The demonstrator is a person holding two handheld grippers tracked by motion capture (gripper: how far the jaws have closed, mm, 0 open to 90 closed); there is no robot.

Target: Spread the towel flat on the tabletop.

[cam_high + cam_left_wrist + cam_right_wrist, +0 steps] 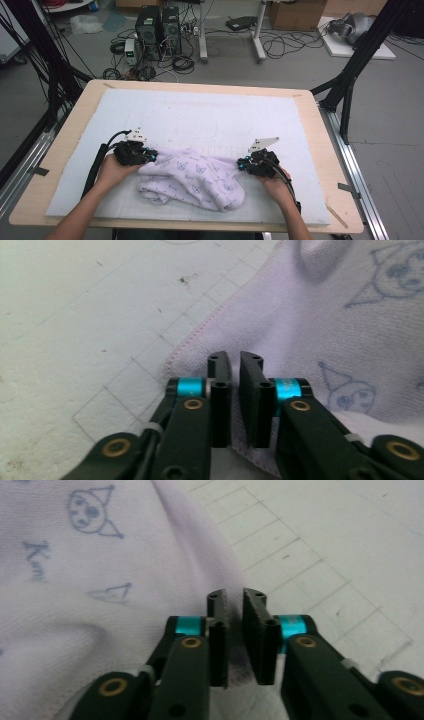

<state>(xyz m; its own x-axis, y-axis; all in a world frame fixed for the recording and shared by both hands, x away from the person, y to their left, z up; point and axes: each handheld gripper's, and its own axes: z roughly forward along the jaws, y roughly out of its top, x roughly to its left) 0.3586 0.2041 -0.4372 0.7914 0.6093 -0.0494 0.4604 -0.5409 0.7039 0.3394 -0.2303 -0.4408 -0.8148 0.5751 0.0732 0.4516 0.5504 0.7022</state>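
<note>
The lilac towel point(192, 177), printed with small blue cartoon faces, lies crumpled on the white mat point(200, 115) at about 6 o'clock of the bench point(320, 150), its long axis running from 9 to 3 o'clock. My left gripper point(150, 157) sits at its 9 o'clock end and my right gripper point(242, 164) at its 3 o'clock end, so each hand is equally near its own side. In the left gripper view the jaws are drawn nearly together over the stitched hem point(200, 325), pinching the edge of the cloth; in the right gripper view the jaws stand the same way, closed on the towel's border. I judge the coming move to be a lift and spread. Nothing stands in the way towards 12 o'clock.
</note>
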